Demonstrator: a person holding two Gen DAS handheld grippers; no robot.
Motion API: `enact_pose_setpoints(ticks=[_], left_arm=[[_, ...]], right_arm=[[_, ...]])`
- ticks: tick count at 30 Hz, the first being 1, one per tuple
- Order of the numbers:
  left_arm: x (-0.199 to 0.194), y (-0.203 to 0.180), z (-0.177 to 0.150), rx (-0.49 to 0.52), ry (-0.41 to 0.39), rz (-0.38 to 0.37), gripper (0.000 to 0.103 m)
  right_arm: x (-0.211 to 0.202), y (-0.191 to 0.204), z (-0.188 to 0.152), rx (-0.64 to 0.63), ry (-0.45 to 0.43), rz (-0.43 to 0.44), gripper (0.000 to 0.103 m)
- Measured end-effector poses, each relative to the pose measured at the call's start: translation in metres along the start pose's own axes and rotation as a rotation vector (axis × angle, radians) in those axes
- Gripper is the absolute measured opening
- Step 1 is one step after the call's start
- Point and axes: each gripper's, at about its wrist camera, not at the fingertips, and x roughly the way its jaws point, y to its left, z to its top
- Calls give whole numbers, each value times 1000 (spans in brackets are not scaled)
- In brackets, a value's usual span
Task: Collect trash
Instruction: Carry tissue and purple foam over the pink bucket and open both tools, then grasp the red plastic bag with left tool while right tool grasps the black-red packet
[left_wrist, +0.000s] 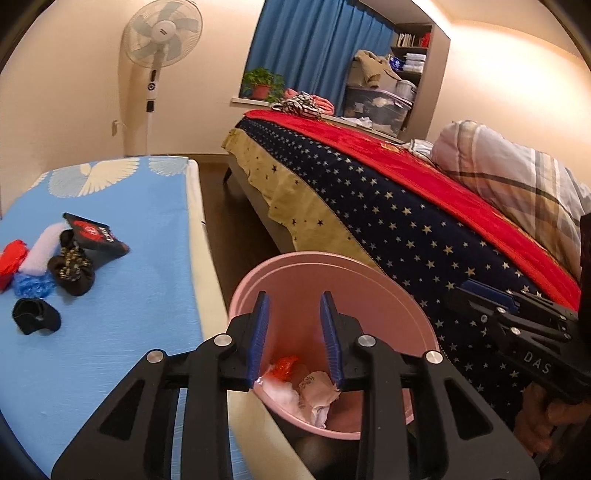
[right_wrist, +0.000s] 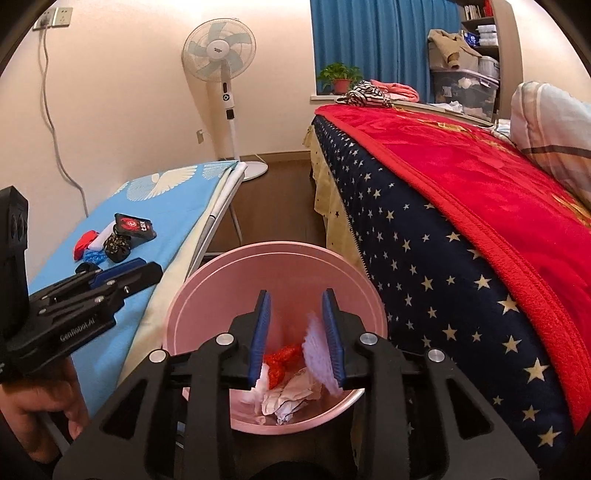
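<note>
A pink bin (left_wrist: 369, 280) stands on the floor between the blue table and the bed; it also shows in the right wrist view (right_wrist: 229, 273). It holds crumpled paper (right_wrist: 291, 397) and a red wrapper (right_wrist: 282, 356). My left gripper (left_wrist: 295, 339) is open and empty above the bin. My right gripper (right_wrist: 297, 338) is open above the bin, and a white fluffy piece (right_wrist: 317, 350) clings to its right pad. More trash lies on the table: a black and red packet (left_wrist: 96, 236), a red wrapper (left_wrist: 11, 260), a blue wad (left_wrist: 31, 286) and dark pieces (left_wrist: 72, 271).
The table has a blue cloth (left_wrist: 122, 306). A bed with a star sheet and red blanket (left_wrist: 424, 221) is on the right. A standing fan (left_wrist: 159, 40) is by the far wall. Brown floor (left_wrist: 236, 221) runs between table and bed.
</note>
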Motion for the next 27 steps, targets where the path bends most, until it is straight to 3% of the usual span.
enact_pose_setpoints(ticks=[8,18,27], left_arm=[[-25,10,4,-1,-43,27,28],[-77,51,8,-65,-128,102,28],[-106,93,0,-138,-158,172,28]], right_arm=[[-26,19,9,-42,-38,10,30],[-57,66,23,-110,-82,45,30],[-54,109,15,-151,-68,87,30]])
